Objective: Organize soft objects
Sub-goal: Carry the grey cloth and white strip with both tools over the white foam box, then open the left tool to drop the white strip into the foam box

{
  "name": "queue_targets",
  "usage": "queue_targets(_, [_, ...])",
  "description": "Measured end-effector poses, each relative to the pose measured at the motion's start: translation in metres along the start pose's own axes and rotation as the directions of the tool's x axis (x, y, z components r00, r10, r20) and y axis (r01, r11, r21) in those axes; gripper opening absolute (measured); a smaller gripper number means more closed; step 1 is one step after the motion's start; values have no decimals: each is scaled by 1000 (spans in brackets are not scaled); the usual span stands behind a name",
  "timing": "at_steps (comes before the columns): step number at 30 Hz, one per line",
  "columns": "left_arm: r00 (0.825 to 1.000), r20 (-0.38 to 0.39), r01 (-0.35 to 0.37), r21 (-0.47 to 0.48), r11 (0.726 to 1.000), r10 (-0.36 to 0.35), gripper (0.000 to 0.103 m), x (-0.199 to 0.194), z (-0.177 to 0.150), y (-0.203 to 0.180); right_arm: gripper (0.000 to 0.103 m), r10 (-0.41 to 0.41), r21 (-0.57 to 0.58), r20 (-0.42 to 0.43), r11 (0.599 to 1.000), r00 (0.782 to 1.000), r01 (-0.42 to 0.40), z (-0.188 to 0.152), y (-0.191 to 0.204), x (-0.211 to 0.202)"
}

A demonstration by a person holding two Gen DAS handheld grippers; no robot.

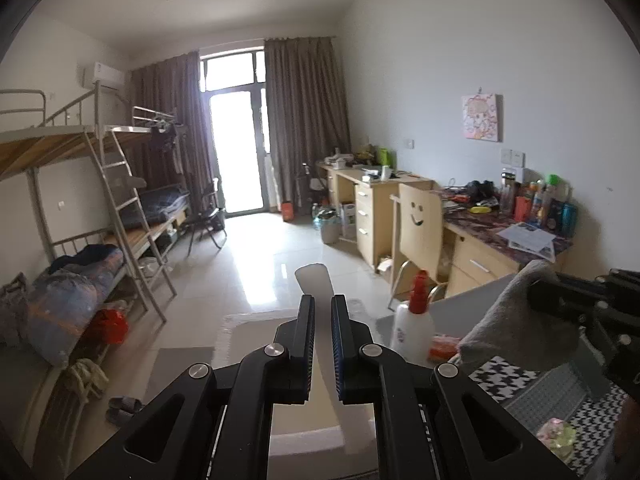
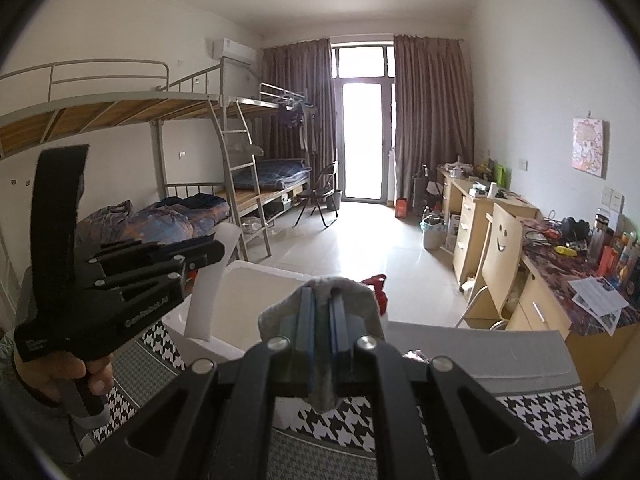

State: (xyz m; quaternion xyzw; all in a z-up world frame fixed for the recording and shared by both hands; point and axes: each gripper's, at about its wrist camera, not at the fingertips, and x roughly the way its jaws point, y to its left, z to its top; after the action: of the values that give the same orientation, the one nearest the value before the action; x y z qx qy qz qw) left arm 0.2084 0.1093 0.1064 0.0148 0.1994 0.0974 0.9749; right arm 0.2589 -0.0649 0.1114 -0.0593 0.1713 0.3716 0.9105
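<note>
My left gripper (image 1: 323, 312) is shut on a long white strip of soft material (image 1: 315, 280), which sticks out past the fingertips and hangs down below them. In the right wrist view that left gripper (image 2: 218, 252) is at the left, held by a hand (image 2: 72, 368), and the white strip (image 2: 212, 292) dangles over the rim of a white foam box (image 2: 256, 270). My right gripper (image 2: 320, 296) is shut on a grey sock-like cloth (image 2: 352, 290) that drapes over its fingertips. From the left wrist view the right gripper (image 1: 540, 296) and the grey cloth (image 1: 508, 320) are at the right.
A white spray bottle with a red cap (image 1: 414, 332) stands beside an orange packet (image 1: 442, 346). A houndstooth cloth (image 2: 548, 412) covers the table, with a grey board (image 2: 480, 352) on it. Beyond are a smiley-face chair (image 2: 504, 248), cluttered desks (image 2: 560, 276) and bunk beds (image 2: 180, 216).
</note>
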Motion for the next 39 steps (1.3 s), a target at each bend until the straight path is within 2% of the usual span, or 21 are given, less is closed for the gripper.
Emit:
queue_targets(9, [997, -41, -63, -28, 998, 61, 9, 24, -5, 18, 8, 6, -34, 3, 999, 1000, -6, 9, 9, 16])
queue_targets(21, [990, -114, -89, -45, 995, 83, 10, 52, -18, 29, 8, 35, -50, 8, 998, 999, -34, 20, 21, 26])
queue_targets(23, [988, -138, -80, -50, 995, 73, 20, 58, -18, 30, 8, 36, -52, 8, 998, 999, -36, 23, 24, 27])
queue_targets(24, [986, -147, -84, -61, 995, 74, 31, 59, -20, 33, 8, 37, -51, 8, 998, 999, -36, 24, 24, 28])
queue_targets(25, [985, -146, -101, -63, 993, 91, 54, 60, -20, 36, 8, 36, -52, 8, 998, 999, -35, 24, 25, 28])
queue_targets(26, [985, -140, -112, -62, 992, 102, 67, 58, -21, 37, 8, 37, -53, 6, 998, 999, -37, 24, 24, 28])
queue_targets(27, [986, -127, -114, -66, 991, 105, 85, 56, -21, 40, 8, 38, -51, 5, 998, 999, -38, 24, 25, 29])
queue_targets(33, [986, -90, -149, -74, 986, 143, 100, 38, -24, 51, 8, 55, -61, -2, 997, 999, -55, 28, 34, 37])
queue_targets(39, [981, -77, -184, -78, 980, 178, 102, 25, -31, 59, 9, 84, -76, 0, 994, 996, -84, 31, 46, 43])
